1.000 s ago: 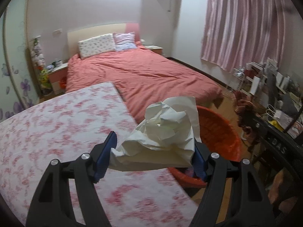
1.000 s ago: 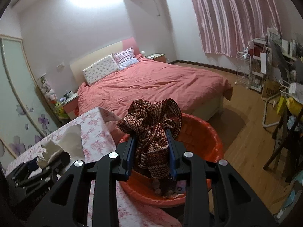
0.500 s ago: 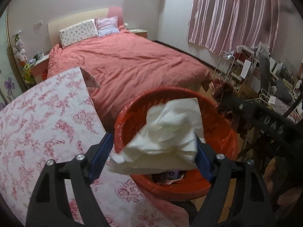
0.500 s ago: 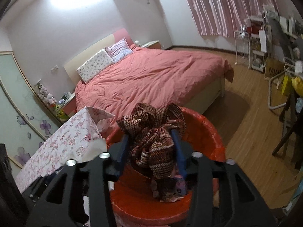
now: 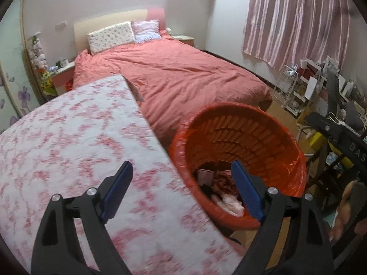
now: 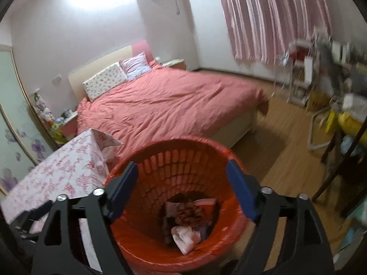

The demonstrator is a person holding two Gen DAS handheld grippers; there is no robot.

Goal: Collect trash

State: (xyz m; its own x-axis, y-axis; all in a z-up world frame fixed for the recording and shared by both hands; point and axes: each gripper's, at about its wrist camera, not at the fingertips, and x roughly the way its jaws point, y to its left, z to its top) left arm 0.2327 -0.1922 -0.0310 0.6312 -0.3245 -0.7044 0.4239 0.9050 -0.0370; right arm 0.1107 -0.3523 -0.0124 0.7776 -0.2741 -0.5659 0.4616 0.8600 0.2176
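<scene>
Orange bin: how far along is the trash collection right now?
Done: both loads are dropped. The crumpled paper and brown cloth lie in the orange bin. In hand: nothing; the left gripper and right gripper have just been opening and stand empty. Left: no trash shows on the floral tablecloth.

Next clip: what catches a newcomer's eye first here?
The orange bin at the bottom of the right wrist view, with wrappers and crumpled paper at its bottom. Behind it spreads the pink bed, and the flowered tablecloth fills the left of the left wrist view.
</scene>
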